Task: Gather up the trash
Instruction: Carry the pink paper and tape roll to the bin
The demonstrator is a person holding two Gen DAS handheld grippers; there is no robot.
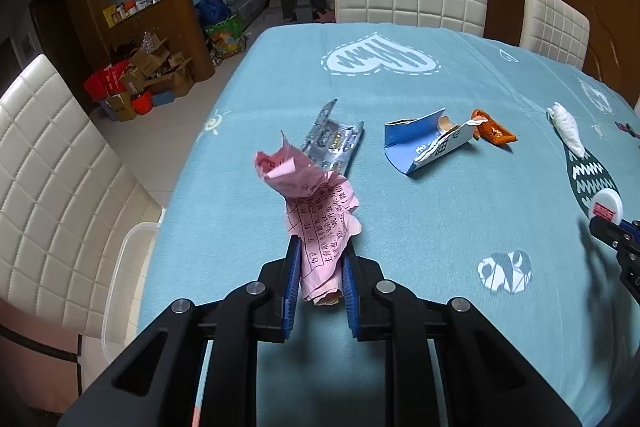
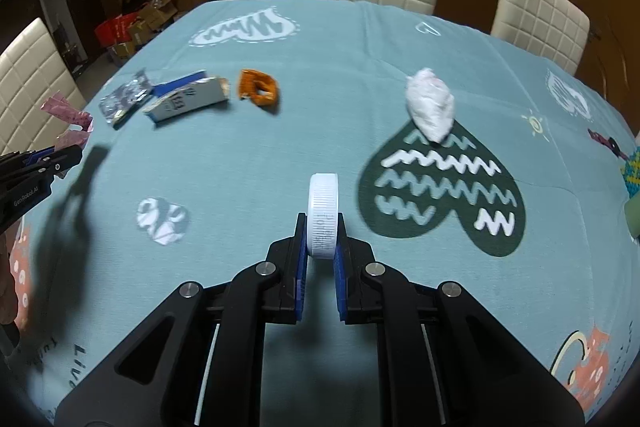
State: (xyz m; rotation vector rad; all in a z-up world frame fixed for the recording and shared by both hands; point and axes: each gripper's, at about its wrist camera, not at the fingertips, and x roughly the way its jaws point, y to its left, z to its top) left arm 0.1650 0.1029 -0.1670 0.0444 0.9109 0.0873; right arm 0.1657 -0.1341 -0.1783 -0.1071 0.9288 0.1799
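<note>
Altogether six scraps: two gripped, four on tablecloth [image 2: 280, 155].

We saw that the left gripper [image 1: 320, 251] and right gripper [image 2: 320, 227] were alike: matte black angular linkages, round silver screws at the pivots, and ribbed blue pads lining the fingers. Beside the left gripper's linkage, white lettering marked its black body.
</note>
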